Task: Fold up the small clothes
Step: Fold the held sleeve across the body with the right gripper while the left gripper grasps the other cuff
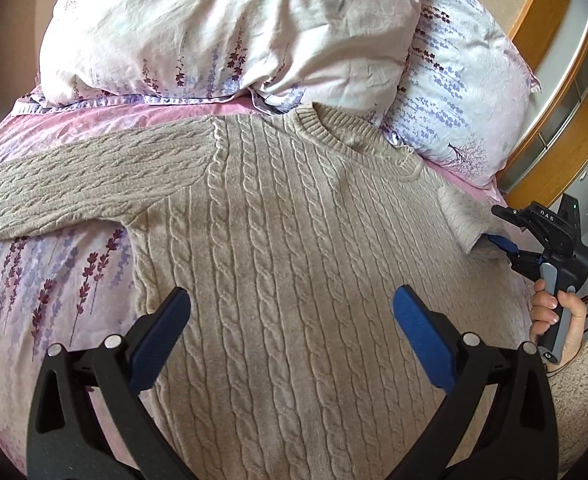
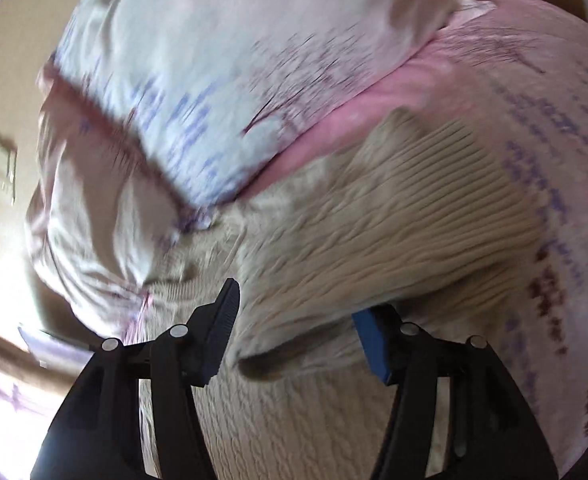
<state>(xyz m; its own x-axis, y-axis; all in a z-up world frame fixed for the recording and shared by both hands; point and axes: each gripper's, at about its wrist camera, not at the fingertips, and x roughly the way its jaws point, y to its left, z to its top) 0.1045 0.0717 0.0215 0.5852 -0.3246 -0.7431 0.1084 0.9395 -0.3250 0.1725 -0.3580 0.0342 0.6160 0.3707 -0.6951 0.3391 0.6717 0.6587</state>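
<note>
Left wrist view: sweater lay flat on bed, left gripper jaws wide, empty; right gripper jaws straddled its sleeve, unclosed, ready to fold inward I guess

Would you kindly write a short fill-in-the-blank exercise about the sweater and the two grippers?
1. The beige sweater has a ____ knit pattern.
2. The left gripper hovers over the sweater with its jaws ____.
3. The right gripper is at the sweater's ____.
4. Above the collar lie floral ____.

Missing words: cable; open; sleeve; pillows

Spread tongs over blurred sweater
</note>
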